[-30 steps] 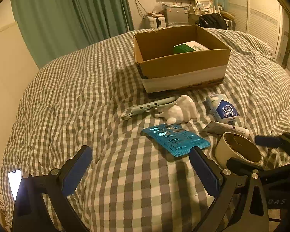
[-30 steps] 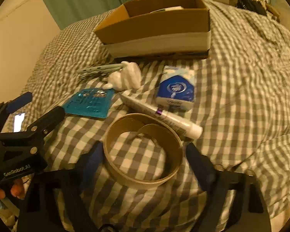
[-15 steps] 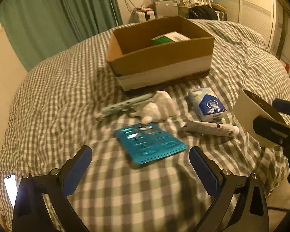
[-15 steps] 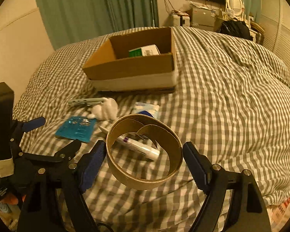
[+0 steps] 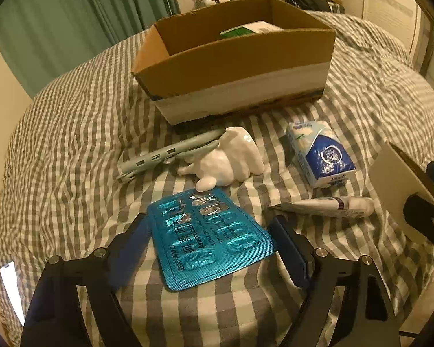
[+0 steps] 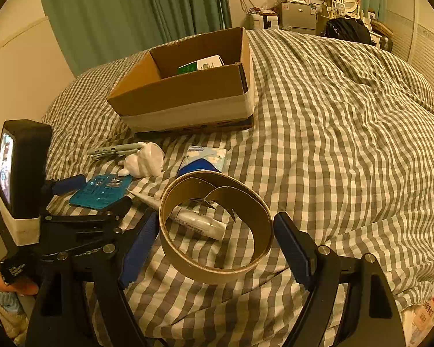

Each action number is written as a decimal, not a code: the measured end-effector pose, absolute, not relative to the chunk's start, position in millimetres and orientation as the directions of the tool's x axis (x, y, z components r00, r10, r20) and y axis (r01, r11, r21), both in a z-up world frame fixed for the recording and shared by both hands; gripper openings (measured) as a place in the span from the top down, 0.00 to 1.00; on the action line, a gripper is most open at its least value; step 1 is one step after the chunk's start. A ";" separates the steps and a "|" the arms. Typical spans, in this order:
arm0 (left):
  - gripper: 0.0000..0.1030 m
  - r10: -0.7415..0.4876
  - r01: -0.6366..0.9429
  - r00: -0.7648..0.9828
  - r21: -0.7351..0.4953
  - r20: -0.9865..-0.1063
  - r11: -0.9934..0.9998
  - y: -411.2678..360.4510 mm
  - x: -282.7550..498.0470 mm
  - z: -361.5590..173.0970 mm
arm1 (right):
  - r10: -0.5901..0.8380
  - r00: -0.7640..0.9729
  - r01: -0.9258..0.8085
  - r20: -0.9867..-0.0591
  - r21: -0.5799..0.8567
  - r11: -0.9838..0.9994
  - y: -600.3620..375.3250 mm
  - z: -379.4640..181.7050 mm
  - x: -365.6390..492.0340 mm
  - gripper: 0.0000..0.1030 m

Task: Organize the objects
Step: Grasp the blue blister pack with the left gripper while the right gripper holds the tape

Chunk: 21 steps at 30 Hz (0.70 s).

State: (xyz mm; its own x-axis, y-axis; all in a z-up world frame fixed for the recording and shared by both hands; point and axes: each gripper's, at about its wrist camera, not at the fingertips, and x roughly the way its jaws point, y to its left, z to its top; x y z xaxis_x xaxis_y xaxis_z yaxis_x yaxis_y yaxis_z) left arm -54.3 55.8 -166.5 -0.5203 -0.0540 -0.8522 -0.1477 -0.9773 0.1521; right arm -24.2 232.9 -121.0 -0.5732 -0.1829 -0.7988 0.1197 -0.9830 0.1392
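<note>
A blue blister pack lies flat on the checked bedspread, and my left gripper is open with one finger on each side of it. In the right wrist view that left gripper hovers low over the blister pack. My right gripper is shut on a wide cardboard ring, held clear above the bed. That ring shows at the right edge of the left wrist view. An open cardboard box stands behind, with a green-and-white carton inside.
Between box and grippers lie a white rabbit figurine, a grey toy train, a blue tissue pack and a white tube. A lit phone rests at the bed's left edge. Furniture stands beyond the bed.
My right gripper has lifted the cardboard ring off the bed. My left gripper has come forward and down until its fingers straddle the blister pack.
</note>
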 end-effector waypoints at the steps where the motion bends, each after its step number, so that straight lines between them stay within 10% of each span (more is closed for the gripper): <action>1: 0.18 -0.051 -0.149 -0.522 0.149 -0.851 -0.978 55.3 -52.9 -165.4 | -0.182 -0.575 0.120 -0.798 0.138 -0.983 232.9 -120.9 -24.3 0.21; 21: 0.28 0.009 -0.129 -0.639 0.096 -0.769 -0.987 27.1 -8.3 -96.7 | -0.176 -0.653 0.183 -0.737 0.072 -0.981 205.6 -79.8 -3.0 0.21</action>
State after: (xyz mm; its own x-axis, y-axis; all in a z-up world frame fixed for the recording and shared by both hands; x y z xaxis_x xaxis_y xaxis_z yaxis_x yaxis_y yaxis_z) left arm -8.3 27.1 -96.7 -0.6386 0.0086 -0.7695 -0.1286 -0.9871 0.0958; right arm -3.0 205.6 -79.8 -0.6525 -0.1755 -0.7372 0.1827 -0.9805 0.0717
